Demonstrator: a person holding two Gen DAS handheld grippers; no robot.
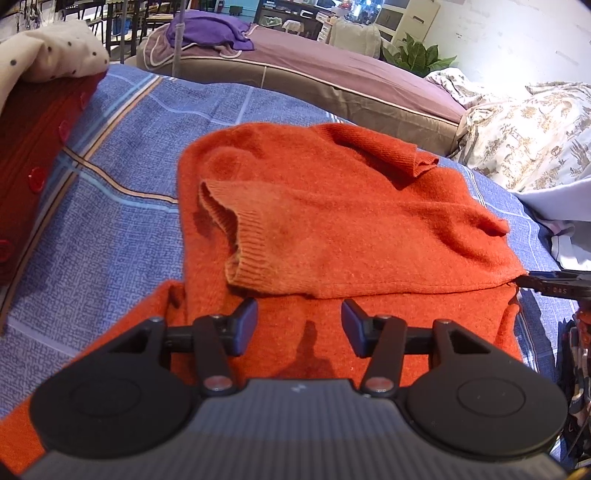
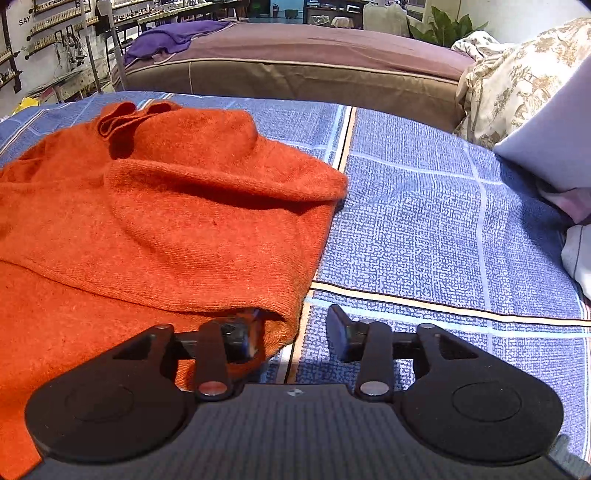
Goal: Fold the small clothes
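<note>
An orange knit sweater [image 1: 351, 206] lies partly folded on a blue checked sheet [image 1: 122, 155], with one cuffed sleeve [image 1: 236, 236] laid across its body and its upper part doubled over toward me. My left gripper [image 1: 299, 326] hovers open just above the near part of the sweater, with nothing between its pads. In the right wrist view the sweater [image 2: 166, 206] fills the left half. My right gripper [image 2: 290, 334] is open at the sweater's right folded corner: its left finger sits under the fabric edge, its right finger over the bare sheet [image 2: 424, 229].
A dark red buttoned garment [image 1: 33, 166] with a cream dotted cloth [image 1: 48, 55] on top lies at the left. Floral bedding [image 1: 535, 129] and a white pillow [image 2: 554, 144] crowd the right. A brown mattress [image 2: 295, 77] with a purple cloth [image 1: 210, 31] stands behind.
</note>
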